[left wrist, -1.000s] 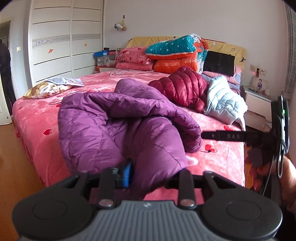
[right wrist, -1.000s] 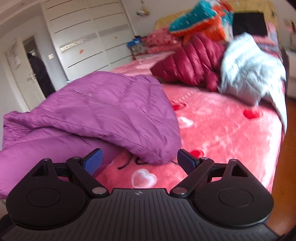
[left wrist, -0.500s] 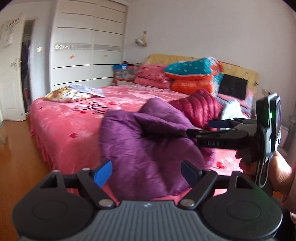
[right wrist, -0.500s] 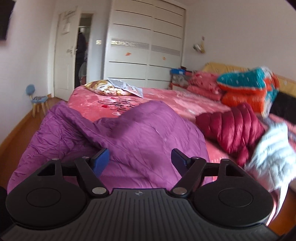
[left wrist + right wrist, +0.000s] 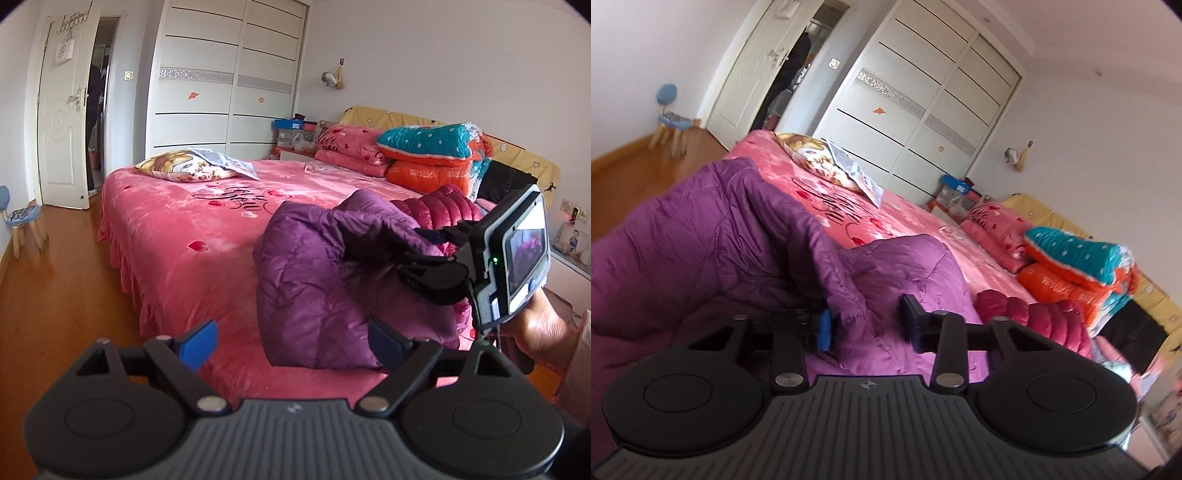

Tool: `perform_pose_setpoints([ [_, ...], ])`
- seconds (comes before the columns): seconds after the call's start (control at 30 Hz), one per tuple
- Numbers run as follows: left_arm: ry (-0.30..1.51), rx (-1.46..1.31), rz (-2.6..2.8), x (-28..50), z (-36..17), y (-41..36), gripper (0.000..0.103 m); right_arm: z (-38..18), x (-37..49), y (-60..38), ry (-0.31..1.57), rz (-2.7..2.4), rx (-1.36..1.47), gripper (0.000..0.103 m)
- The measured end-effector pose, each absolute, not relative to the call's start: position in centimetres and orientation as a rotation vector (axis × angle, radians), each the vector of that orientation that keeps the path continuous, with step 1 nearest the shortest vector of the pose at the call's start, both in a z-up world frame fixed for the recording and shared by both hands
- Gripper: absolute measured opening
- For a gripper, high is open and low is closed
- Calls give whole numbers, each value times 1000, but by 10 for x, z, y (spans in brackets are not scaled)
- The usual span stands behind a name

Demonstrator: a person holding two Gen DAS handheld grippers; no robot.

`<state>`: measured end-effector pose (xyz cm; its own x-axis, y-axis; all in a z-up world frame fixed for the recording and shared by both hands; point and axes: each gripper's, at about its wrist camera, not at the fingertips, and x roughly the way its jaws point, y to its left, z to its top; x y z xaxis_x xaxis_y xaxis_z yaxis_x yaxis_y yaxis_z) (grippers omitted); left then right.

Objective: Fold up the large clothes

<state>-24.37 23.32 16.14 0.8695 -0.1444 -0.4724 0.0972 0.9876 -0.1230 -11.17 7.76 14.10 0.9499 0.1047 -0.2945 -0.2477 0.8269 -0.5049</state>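
The left gripper is opening, fingers spread wide and empty; the right gripper (hand visible behind it) is rolled, fingers closing around purple jacket fabric.

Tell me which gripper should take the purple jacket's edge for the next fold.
Probably the right gripper: its jaws are closing with a fold of the purple jacket already between them. The left gripper stands back, its jaws opening with nothing between them.

Black ribbed claw with blue pads, silver screws, pale pink sleeve
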Motion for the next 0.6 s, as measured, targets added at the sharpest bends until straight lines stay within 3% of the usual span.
perform_pose_setpoints([
  [0.1,505,-84,-120,-243,159,232,94,142,-118,69,208,96,-561,26],
  [0.2,520,-75,-119,-241,157,229,95,150,-122,42,173,-29,-504,22],
  [0.43,546,-44,-142,-238,150,216,96,162,-133,-73,217,-333,-280,18],
  [0.6,564,-9,-175,-231,145,199,96,134,-150,-173,332,-553,-76,17],
])
